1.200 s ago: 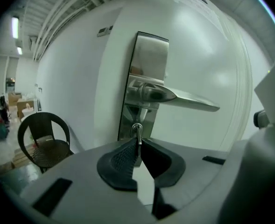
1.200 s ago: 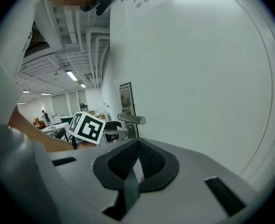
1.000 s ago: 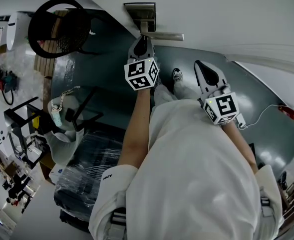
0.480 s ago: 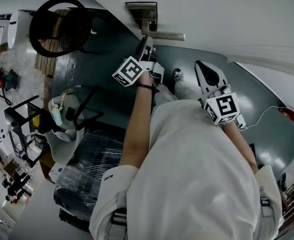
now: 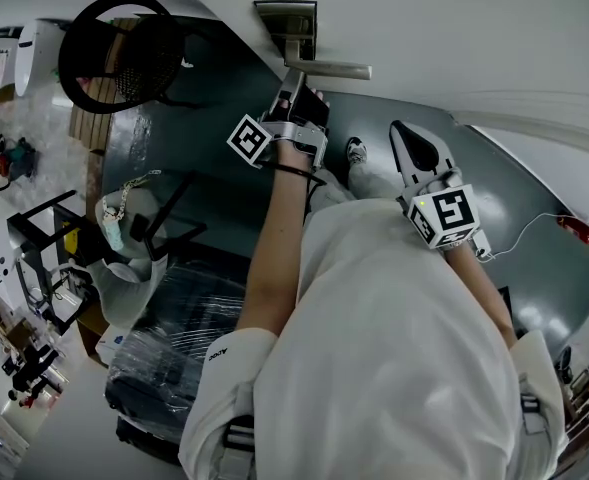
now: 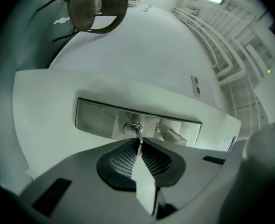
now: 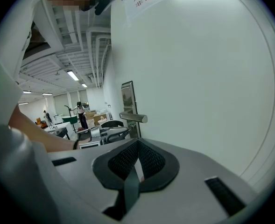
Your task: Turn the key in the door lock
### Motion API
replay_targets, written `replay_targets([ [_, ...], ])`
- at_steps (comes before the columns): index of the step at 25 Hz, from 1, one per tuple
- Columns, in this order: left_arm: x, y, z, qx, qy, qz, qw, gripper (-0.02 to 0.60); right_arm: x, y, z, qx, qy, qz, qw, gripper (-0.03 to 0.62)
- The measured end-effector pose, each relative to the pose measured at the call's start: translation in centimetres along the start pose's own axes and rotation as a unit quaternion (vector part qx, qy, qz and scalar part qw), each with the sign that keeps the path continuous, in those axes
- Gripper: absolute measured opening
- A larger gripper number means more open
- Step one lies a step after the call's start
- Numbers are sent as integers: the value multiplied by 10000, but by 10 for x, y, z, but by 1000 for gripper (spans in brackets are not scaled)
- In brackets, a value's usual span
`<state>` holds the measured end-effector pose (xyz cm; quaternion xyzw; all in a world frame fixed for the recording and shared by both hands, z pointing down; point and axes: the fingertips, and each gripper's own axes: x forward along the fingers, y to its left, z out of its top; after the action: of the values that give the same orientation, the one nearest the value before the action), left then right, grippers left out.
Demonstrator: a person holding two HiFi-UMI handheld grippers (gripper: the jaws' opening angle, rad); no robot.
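1. Key [image 6: 139, 135] sits in the lock cylinder [image 6: 133, 128] of the brushed metal plate [image 6: 100, 118] on the white door [image 6: 142, 55], at the middle of the left gripper view; its blade runs from the cylinder down into the gripper
2. Left gripper [image 6: 138, 143] has its fingers [image 6: 121, 161] narrow and closed on the key, with the black ribbed pads meeting around it
3. Seen from the head view, the left gripper [image 5: 292, 83] is at the upper middle of the frame, with its tip at the door just under the lever handle [image 5: 329, 68] and below the plate [image 5: 286, 18]; it is rolled so that its marker cube [image 5: 249, 140] sticks out to the lower left
4. Right gripper [image 5: 406, 133] hangs right of centre in the head view, well apart from the lock, pointing toward the door
5. In the right gripper view the right gripper [image 7: 137, 148] has its fingers [image 7: 152, 160] together with nothing between them; the lever handle [image 7: 133, 118] and plate [image 7: 128, 97] show beyond, left of centre
6. Black mesh chair [image 5: 114, 53] stands at the upper left of the head view, on the dark floor [image 5: 204, 168]
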<state>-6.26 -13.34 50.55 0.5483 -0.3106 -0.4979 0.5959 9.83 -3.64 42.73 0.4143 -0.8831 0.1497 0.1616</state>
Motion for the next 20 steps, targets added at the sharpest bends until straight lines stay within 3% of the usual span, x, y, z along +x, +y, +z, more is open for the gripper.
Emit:
replay_targets([
  [4,-1,4,2,-1065,-156,-340,9936,28,1,1,0,-16,5,-6,10000,-5],
  [8,-1,5,2,-1463,-155,-373,9884,28,1,3,-1,-26,-1,5,10000,-5],
  [13,-2,5,2,-1083,9,-90,9941,28,0,4,-1,-28,8,8,10000,-4],
  [17,-2,-1,-2,-450,287,18,9986,29,2,5,0,-30,16,30,10000,-4],
  [20,-2,-7,-7,-16,513,57,9987,83,4,7,-2,-42,33,87,9999,-3],
])
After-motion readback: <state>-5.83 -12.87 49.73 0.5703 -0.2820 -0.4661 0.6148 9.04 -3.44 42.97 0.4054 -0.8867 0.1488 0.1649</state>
